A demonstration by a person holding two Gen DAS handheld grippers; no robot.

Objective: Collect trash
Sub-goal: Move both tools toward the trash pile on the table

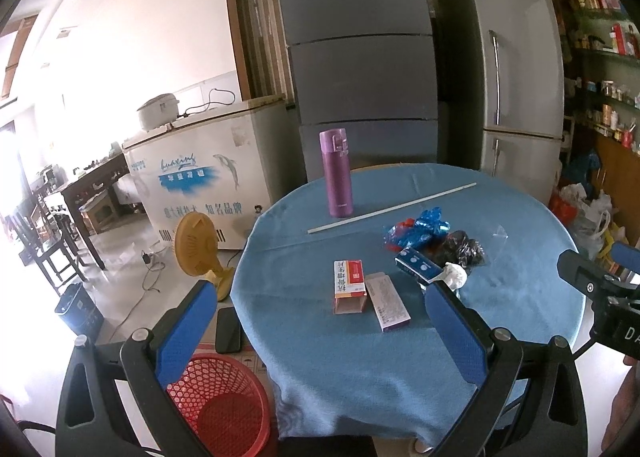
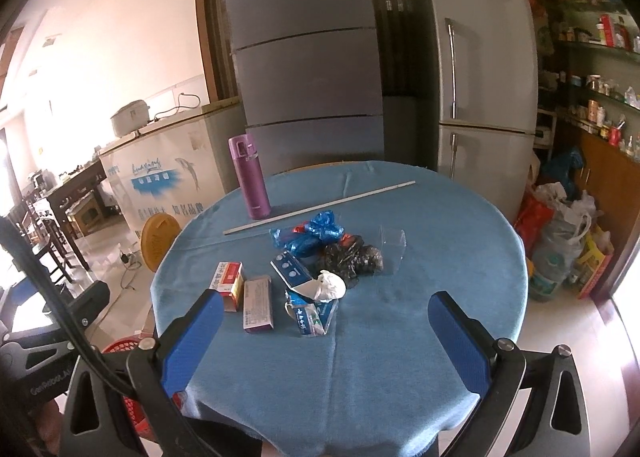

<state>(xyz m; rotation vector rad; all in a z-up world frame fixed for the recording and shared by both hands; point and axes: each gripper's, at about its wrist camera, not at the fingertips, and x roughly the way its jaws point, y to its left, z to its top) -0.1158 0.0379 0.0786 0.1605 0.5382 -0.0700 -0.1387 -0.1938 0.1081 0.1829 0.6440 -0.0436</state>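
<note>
A round table [image 2: 400, 337] under a blue cloth carries a scatter of trash near its middle. A red-and-white medicine box [image 1: 349, 285] with Chinese characters down its side lies beside a pale purple box [image 1: 387, 301] whose print is too small to read. To their right are a blue-and-white carton [image 2: 292, 271] marked with white circles, a crumpled white tissue [image 2: 330, 285] touching it, a torn blue-and-white wrapper [image 2: 312, 317] with unreadable characters, crumpled blue plastic [image 2: 312, 235], a black plastic bag [image 2: 354, 257] and a clear plastic piece [image 2: 392, 245]. A long white stick [image 1: 392, 208] lies across the cloth behind them, next to an upright purple flask [image 1: 337, 173].

The left gripper [image 1: 320, 337] hangs over the table's near edge, jaws spread wide and empty. The right gripper [image 2: 326, 341] is likewise wide apart, holding nothing. A red mesh basket [image 1: 224, 401] stands on the floor at the table's left, beside a dark phone [image 1: 228, 330]. Behind, a white chest freezer [image 1: 200, 177] bears a script logo, a dolphin and blue Chinese lettering including "知名品牌".
</note>
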